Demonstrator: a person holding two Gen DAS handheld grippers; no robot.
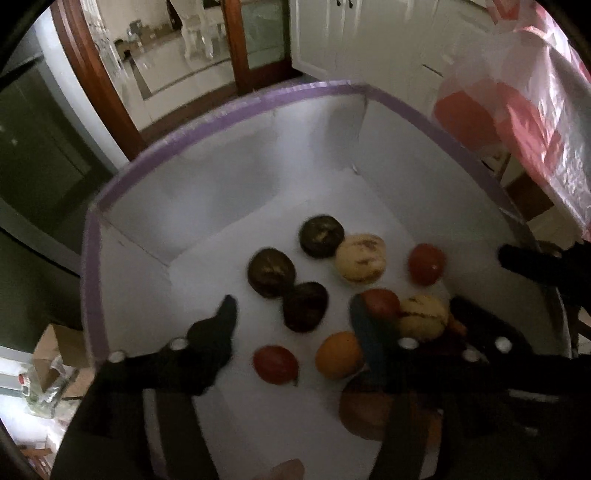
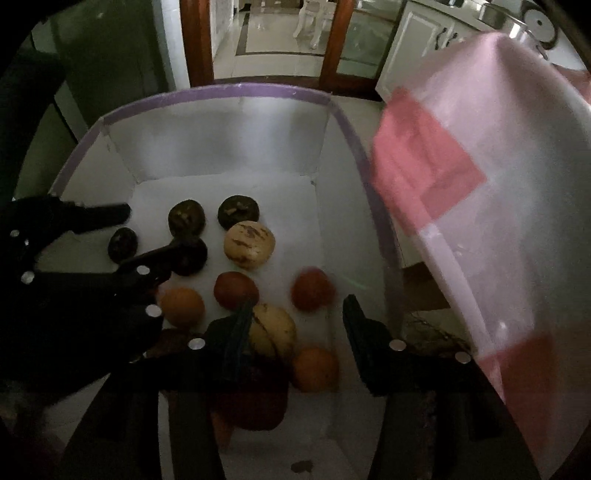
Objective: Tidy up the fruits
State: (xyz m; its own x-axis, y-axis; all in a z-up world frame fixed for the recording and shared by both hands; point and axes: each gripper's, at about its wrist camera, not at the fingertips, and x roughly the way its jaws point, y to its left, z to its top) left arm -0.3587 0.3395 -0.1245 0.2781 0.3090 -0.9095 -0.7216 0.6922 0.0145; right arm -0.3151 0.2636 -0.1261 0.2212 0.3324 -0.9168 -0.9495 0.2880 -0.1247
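Note:
A white box with a purple rim holds loose fruit. In the left wrist view there are dark round fruits, pale yellow striped fruits, red fruits and an orange. My left gripper hangs open over the box floor. One dark fruit lies between its fingers, and neither pad touches it. My right gripper is open too, above a red fruit and a yellow fruit. The left gripper also shows at the left of the right wrist view.
A pink and white plastic bag hangs by the box's right wall. Beyond the box are a tiled floor, a wooden door frame and white cabinets. Cardboard clutter lies on the floor at the left.

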